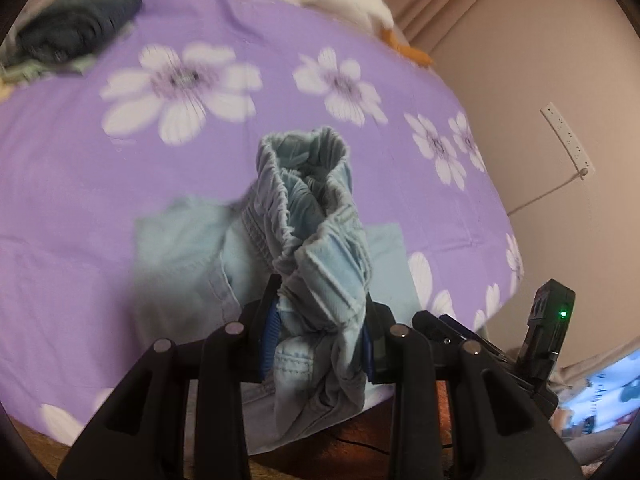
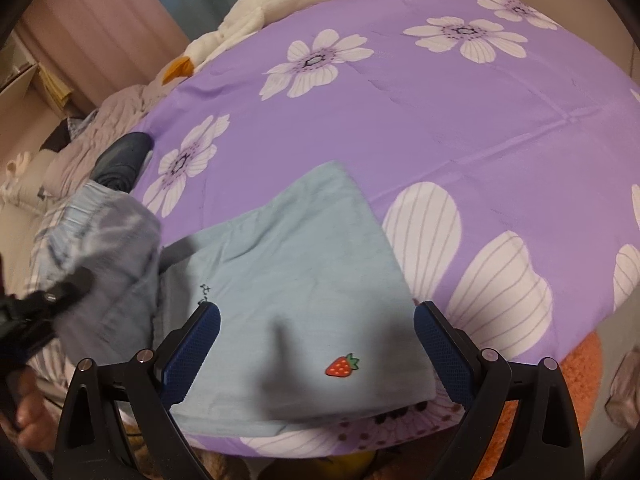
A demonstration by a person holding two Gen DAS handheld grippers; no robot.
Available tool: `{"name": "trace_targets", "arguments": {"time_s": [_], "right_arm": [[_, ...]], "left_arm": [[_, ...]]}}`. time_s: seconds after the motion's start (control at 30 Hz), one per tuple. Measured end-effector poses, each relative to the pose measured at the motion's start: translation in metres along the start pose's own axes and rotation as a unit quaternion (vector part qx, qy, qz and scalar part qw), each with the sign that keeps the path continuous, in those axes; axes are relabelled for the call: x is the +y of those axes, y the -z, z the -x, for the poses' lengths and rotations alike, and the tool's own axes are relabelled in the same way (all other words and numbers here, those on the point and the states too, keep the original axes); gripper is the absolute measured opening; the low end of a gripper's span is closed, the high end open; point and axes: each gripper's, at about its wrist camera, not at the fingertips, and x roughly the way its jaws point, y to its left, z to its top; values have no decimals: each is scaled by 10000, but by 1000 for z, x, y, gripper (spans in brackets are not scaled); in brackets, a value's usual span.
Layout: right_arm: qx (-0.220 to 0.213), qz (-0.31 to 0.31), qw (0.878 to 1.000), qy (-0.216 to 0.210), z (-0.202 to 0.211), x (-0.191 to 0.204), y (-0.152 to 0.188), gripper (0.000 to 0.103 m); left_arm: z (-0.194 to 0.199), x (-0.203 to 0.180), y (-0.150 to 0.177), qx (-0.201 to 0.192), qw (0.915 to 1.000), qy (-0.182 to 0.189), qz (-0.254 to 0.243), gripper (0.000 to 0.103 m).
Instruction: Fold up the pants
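Pants (image 2: 288,280): we see the light blue pants lying on the purple flowered bedcover (image 2: 460,128), a strawberry patch (image 2: 342,366) facing up
Left gripper (image 1: 318,340): our jaws are clamped on the bunched elastic waistband (image 1: 308,200), lifted above the cover
Right gripper (image 2: 316,344): our jaws stand wide apart over the flat part, holding nothing
Far edge: a white plush duck (image 2: 256,12)

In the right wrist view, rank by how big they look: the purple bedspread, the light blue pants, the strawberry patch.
1. purple bedspread
2. light blue pants
3. strawberry patch
The pants lie nearer the camera, yet the order is clear.
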Motion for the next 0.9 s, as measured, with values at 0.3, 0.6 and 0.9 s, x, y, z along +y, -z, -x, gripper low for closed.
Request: {"name": "trace_targets", "arguments": {"time_s": [0.3,0.6,0.9], "right_arm": [[40,-76,9999,73,-1,-8,1,97],[-45,-56,10000,42,5,-10,-4,97],[256,590,9959,-634,-4,32,-12,97]], "left_arm": [[-31,7,-2,587,9957,568,443,41],[26,14,1,-56,9972,636,388,83],[57,75,16,-544,9886,-1086,887,83]]}}
